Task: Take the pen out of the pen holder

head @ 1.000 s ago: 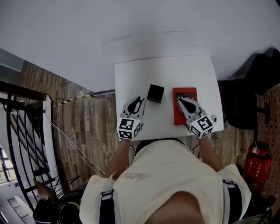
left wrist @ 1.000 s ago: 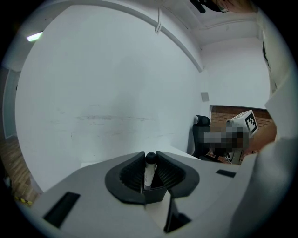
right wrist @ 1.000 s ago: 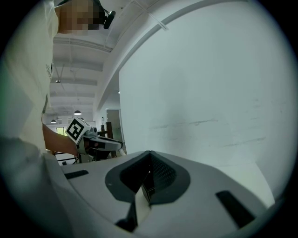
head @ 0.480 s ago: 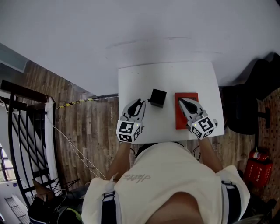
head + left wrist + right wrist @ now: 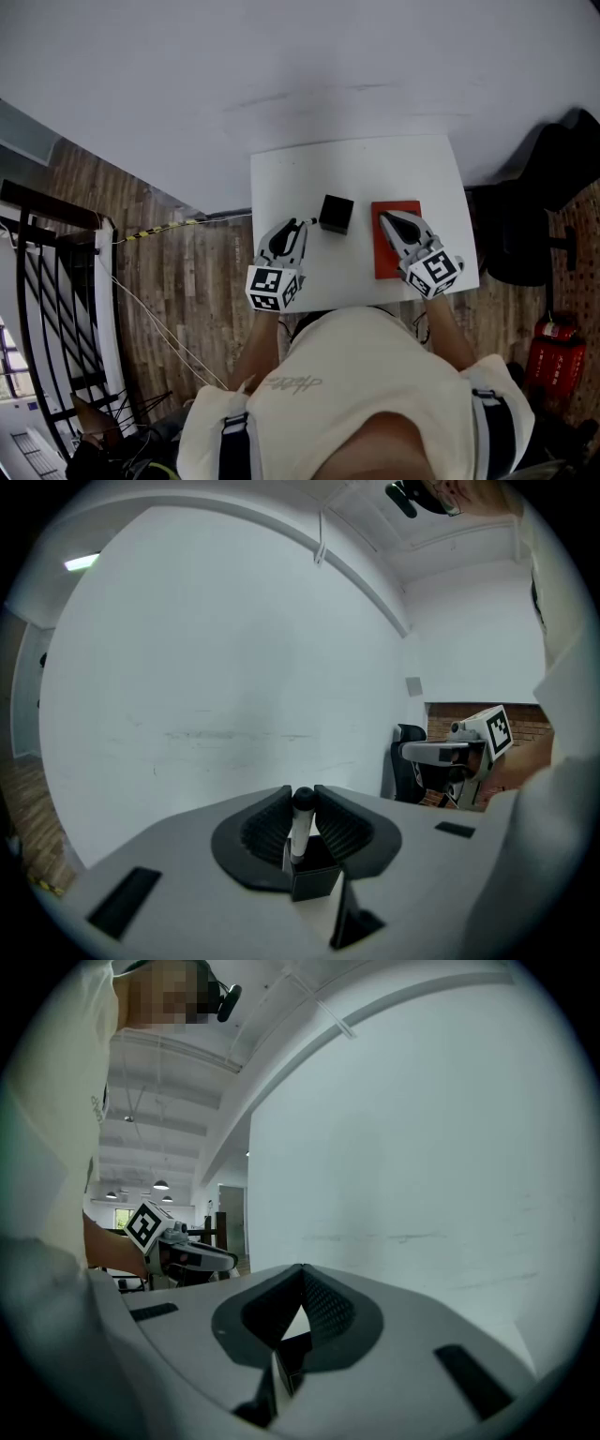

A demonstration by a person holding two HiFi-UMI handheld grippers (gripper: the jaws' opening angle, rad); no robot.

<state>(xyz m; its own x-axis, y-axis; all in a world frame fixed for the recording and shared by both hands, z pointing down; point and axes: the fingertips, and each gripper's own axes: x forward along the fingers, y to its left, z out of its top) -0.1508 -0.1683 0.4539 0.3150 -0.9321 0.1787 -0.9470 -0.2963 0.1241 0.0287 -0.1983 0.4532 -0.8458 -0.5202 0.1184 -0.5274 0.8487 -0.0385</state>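
White table (image 5: 281,178) with black pen holder (image 5: 336,213), red book (image 5: 398,206)

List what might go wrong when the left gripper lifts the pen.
1. The left gripper pinches the pen only near its black cap, so the pen may swing or slip.
2. Nothing steadies the pen holder. The right gripper sits shut over the red book, so the holder might tip or lift along with the pen.

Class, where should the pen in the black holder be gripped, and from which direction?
Grip the pen at its exposed top, just under the dark cap; the pen holder hides its lower barrel. It stands upright, so come in level from the near side, fingers either side, as the left gripper does, then lift up.
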